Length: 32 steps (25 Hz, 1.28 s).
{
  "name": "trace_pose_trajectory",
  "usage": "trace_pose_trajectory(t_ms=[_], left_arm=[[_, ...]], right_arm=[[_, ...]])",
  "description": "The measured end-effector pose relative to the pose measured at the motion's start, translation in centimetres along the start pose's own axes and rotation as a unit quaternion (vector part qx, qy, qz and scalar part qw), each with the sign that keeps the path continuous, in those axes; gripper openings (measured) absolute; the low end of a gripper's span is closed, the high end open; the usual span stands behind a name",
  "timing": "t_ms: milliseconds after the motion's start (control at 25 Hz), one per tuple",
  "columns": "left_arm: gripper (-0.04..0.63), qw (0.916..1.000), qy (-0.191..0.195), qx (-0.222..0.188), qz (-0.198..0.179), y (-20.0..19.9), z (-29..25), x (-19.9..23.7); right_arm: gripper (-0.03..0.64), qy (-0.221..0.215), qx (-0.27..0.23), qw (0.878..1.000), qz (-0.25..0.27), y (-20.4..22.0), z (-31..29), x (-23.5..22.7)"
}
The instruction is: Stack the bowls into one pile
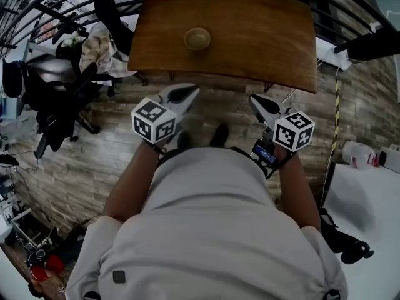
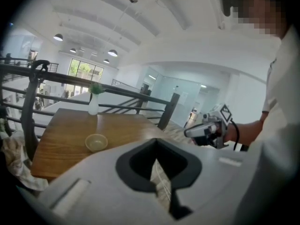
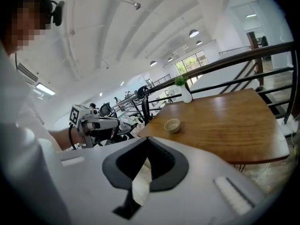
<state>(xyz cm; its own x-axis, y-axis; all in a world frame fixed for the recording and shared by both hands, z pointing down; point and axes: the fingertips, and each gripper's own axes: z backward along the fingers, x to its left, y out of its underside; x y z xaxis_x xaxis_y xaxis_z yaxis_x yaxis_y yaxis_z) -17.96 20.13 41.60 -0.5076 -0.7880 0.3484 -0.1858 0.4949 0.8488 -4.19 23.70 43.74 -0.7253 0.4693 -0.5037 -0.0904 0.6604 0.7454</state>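
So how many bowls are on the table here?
1. One bowl sits on the wooden table, left of its centre in the head view. Whether others are nested inside it can't be told.

Small tan bowl (image 1: 197,39) — upright, left of centre on wooden table (image 1: 262,42)

You're in a pale grey short-sleeved shirt (image 1: 206,217) with a small dark tag (image 1: 119,277) on one shoulder. The left gripper (image 1: 185,94) and right gripper (image 1: 256,102) have light grey shells that taper to dark-edged tips, black-lined inside the throat. Each carries a white marker cube (image 1: 154,120) printed with black squares. There's a blue patch (image 1: 263,154) on the right one, and a black cable (image 2: 236,131) loops by that wrist. A black headset (image 3: 50,9) sits on your head.
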Motion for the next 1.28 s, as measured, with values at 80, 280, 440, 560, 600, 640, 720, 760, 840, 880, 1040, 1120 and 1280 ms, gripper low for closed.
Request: trace_pose_trajectory(t_ms=[80, 280, 440, 560, 600, 640, 720, 760, 840, 880, 1040, 1120, 1280], left_arm=[[0.005, 0.9999, 0.009, -0.003, -0.006, 0.2, 1.8, 0.0], [0.005, 0.9991, 0.031, -0.017, -0.025, 0.2, 7.3, -0.8], [0.005, 0.9971, 0.053, -0.034, -0.042, -0.2, 11.6, -1.6], [0.005, 0.9961, 0.065, -0.041, -0.044, 0.0, 14.0, -1.2], [0.005, 0.9958, 0.068, -0.041, -0.046, 0.1, 14.7, -1.2], [0.005, 0.9954, 0.072, -0.041, -0.049, 0.3, 15.4, -1.1], [0.005, 0.9946, 0.08, -0.043, -0.05, 0.7, 16.5, -1.0], [0.005, 0.9943, 0.084, -0.044, -0.048, 0.8, 17.1, -0.7], [0.005, 0.9941, 0.088, -0.048, -0.043, 0.9, 18.1, -0.1], [0.005, 0.994, 0.088, -0.049, -0.044, 0.9, 18.6, 0.3], [0.005, 0.9934, 0.09, -0.053, -0.046, 0.9, 19.8, 1.3], [0.005, 0.9931, 0.094, -0.054, -0.044, 1.0, 20.2, 1.7], [0.005, 0.9925, 0.101, -0.054, -0.043, 1.0, 20.4, 2.2]], right_arm=[[0.008, 0.006, -0.009, 1.0, 0.004, 0.2, -0.3, 1.9], [0.008, 0.017, -0.031, 0.999, 0.009, 0.9, -1.2, 7.1], [0.008, 0.024, -0.046, 0.998, 0.018, 1.4, -2.2, 11.5], [0.008, 0.028, -0.053, 0.998, 0.019, 1.9, -3.1, 14.1], [0.008, 0.03, -0.055, 0.998, 0.02, 2.0, -3.3, 14.9], [0.008, 0.033, -0.056, 0.998, 0.022, 2.2, -3.4, 15.6], [0.008, 0.04, -0.06, 0.997, 0.024, 2.5, -3.6, 16.8], [0.008, 0.044, -0.063, 0.997, 0.024, 2.7, -3.7, 17.2], [0.008, 0.051, -0.067, 0.996, 0.022, 2.9, -4.0, 17.9], [0.008, 0.054, -0.069, 0.996, 0.021, 3.0, -4.1, 18.2], [0.008, 0.064, -0.075, 0.995, 0.024, 3.0, -4.5, 19.1], [0.008, 0.069, -0.077, 0.994, 0.022, 3.1, -4.7, 19.4], [0.008, 0.075, -0.076, 0.994, 0.019, 3.1, -5.0, 19.8]])
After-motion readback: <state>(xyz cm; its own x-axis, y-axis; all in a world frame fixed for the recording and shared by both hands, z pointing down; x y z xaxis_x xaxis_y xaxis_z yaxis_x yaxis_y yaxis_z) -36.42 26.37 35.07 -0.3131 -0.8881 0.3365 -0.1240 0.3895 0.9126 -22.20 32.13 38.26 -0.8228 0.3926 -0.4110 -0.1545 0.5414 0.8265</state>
